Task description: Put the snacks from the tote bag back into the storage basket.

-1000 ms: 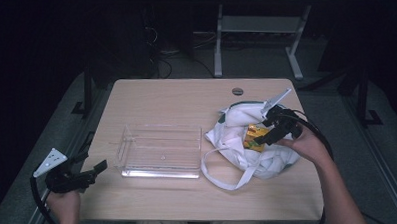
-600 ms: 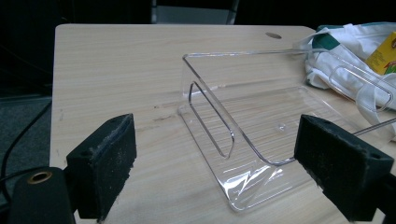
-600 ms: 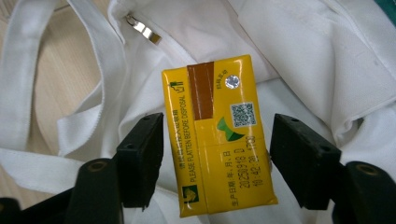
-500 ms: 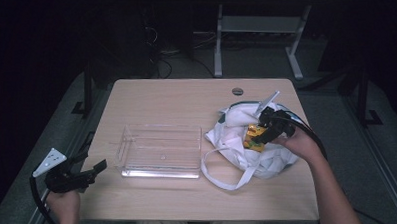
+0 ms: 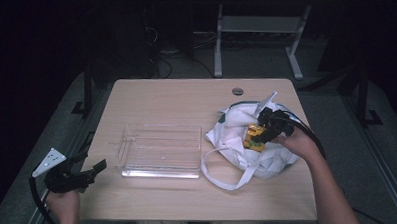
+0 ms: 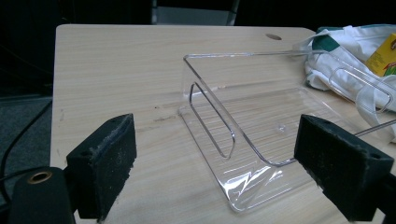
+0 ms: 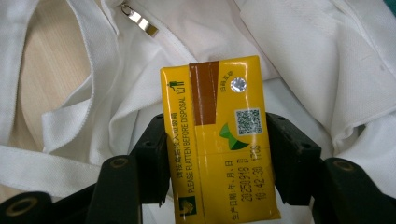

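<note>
At right of the high view, the right gripper (image 5: 259,135), jaws just closing, clamps a yellow drink carton (image 7: 219,140) inside the white cloth bag (image 5: 236,131); the left gripper (image 5: 92,169) gapes wide at lower left.

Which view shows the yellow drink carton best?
The right gripper view: the yellow drink carton sits large between the jaws, print readable. High view shows a small yellow patch in the bag; left gripper view catches a corner at the edge.

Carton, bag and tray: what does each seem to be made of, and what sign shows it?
Carton: glossy printed paperboard, probably; sharp folds, foil-like straw seal.
Bag: white woven cloth; visible weave, soft creases.
Tray: clear hard plastic, likely acrylic; tabletop shows through.
</note>
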`<state>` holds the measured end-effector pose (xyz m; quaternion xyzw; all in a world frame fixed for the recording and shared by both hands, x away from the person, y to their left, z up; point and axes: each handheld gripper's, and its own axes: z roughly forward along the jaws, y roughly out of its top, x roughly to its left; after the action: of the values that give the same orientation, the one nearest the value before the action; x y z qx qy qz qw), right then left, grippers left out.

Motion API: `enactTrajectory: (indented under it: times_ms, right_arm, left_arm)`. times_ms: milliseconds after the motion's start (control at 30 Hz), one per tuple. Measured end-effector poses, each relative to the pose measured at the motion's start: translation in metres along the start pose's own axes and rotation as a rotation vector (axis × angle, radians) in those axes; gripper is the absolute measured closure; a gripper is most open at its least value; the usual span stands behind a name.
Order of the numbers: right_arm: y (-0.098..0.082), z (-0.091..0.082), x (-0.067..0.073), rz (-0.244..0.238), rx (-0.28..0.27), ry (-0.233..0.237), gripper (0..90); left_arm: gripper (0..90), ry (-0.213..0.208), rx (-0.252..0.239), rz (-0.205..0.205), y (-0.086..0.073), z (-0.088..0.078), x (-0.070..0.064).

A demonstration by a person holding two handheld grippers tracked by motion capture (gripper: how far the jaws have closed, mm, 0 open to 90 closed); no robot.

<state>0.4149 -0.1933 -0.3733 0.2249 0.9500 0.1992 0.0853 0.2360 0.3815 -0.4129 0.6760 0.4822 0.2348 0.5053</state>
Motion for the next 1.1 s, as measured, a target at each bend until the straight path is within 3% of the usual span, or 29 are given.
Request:
enactTrajectory:
  times_ms: [200, 700, 933, 1100]
  right_arm:
    - [0.000, 0.000, -0.002, -0.010, -0.004, 0.010, 47.6]
    - [0.000, -0.004, -0.008, 0.023, -0.029, 0.002, 51.3]
    - [0.004, -0.022, -0.008, 0.040, -0.068, 0.006, 51.5]
    - [0.010, -0.035, -0.003, 0.022, -0.068, 0.003, 51.6]
  left_arm:
    - [12.6, -0.001, 0.000, 0.001, 0.000, 0.000, 0.001]
    - [12.6, 0.002, -0.008, -0.006, 0.000, 0.000, 0.002]
    - [12.6, 0.002, -0.009, -0.008, 0.000, 0.000, 0.001]
    - [12.6, 0.001, -0.013, -0.013, 0.000, 0.000, 0.001]
